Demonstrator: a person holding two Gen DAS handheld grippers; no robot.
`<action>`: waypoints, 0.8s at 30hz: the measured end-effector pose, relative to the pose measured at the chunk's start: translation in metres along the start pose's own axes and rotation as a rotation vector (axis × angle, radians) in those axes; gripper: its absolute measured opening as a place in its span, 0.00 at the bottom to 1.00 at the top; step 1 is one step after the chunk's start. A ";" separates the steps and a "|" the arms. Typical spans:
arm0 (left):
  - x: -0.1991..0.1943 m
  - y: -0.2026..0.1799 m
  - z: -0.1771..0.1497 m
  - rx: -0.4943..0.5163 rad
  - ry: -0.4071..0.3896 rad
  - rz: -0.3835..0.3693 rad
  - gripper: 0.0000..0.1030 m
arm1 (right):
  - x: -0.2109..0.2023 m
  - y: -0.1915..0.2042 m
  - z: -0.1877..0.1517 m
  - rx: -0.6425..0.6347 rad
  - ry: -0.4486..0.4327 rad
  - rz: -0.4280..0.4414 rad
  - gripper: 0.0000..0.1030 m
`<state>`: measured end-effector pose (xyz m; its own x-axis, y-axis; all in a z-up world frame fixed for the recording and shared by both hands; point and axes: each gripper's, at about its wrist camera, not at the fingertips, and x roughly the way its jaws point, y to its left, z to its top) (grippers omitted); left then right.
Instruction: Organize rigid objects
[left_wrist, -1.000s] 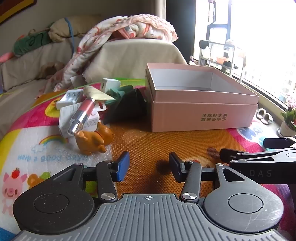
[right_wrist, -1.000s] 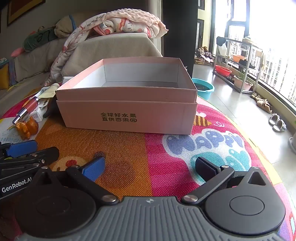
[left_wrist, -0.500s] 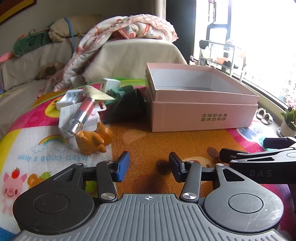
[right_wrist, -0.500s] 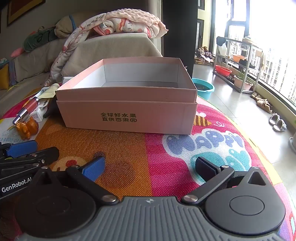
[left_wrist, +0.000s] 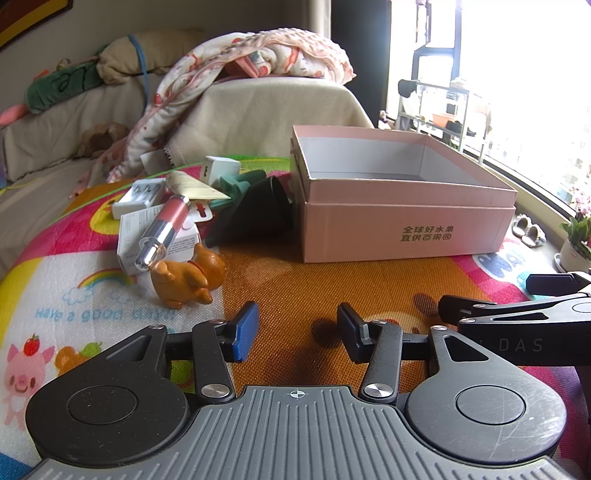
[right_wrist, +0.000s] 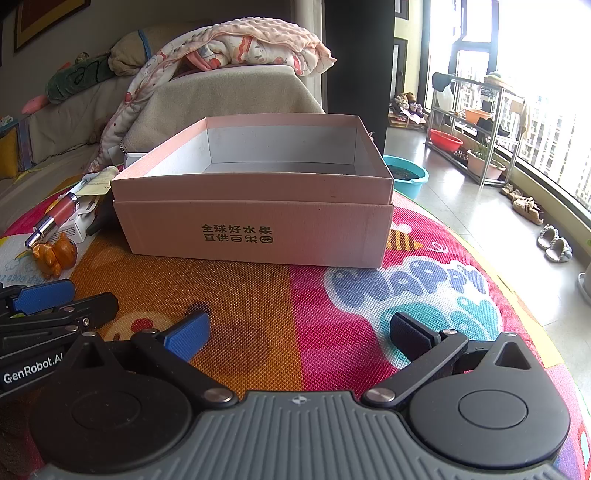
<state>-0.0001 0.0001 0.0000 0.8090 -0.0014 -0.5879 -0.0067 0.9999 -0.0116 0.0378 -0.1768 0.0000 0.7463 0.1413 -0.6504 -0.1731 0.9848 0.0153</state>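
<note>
Landmark: pink box (left_wrist: 406, 225), open-topped, nothing showing inside, gold print on its near wall; it stands on the play mat (left_wrist: 314, 280).
Left gripper (left_wrist: 297, 328): jaws released, half apart, with only mat between the blue pads; it hovers low over the orange patch, near the box's front left corner and well short of it.
Right gripper (right_wrist: 304, 332): jaws released and spread wide, nothing between them; it sits in front of the box's near wall, over the pink and orange weave.
Grippers together: side by side, the left one's fingers showing at the left edge of the right wrist view.
Dog figure (left_wrist: 188, 278): orange, lying on the mat left of the box's front corner, apart from the box and nearest of the loose things to the left gripper.
Tube (left_wrist: 164, 230): pink body with silver cap, lying tilted on a white carton (left_wrist: 155, 236), its cap end just above the dog figure.
Dark cone (left_wrist: 258, 214): black, lying against the box's left wall.
Green piece (left_wrist: 236, 184): behind the cone, left of the box.
White block (left_wrist: 221, 170): behind the green piece, near the box's back left corner.
Small white pack (left_wrist: 138, 197): furthest left of the pile, well apart from the box.
Sofa (left_wrist: 258, 110): behind the box, with a patterned blanket (left_wrist: 258, 55) heaped on it.
</note>
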 end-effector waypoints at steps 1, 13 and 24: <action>0.000 0.000 0.000 0.001 0.000 0.001 0.51 | 0.000 0.000 0.000 0.000 0.000 0.000 1.00; 0.000 0.000 0.000 0.002 0.000 0.001 0.51 | 0.000 0.000 0.000 0.000 0.000 0.001 1.00; 0.000 0.001 0.000 0.006 0.000 0.005 0.51 | 0.000 0.001 0.000 -0.001 0.000 -0.001 1.00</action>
<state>-0.0001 0.0007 -0.0001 0.8088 0.0033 -0.5881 -0.0068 1.0000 -0.0038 0.0383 -0.1761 0.0002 0.7463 0.1405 -0.6506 -0.1735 0.9847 0.0136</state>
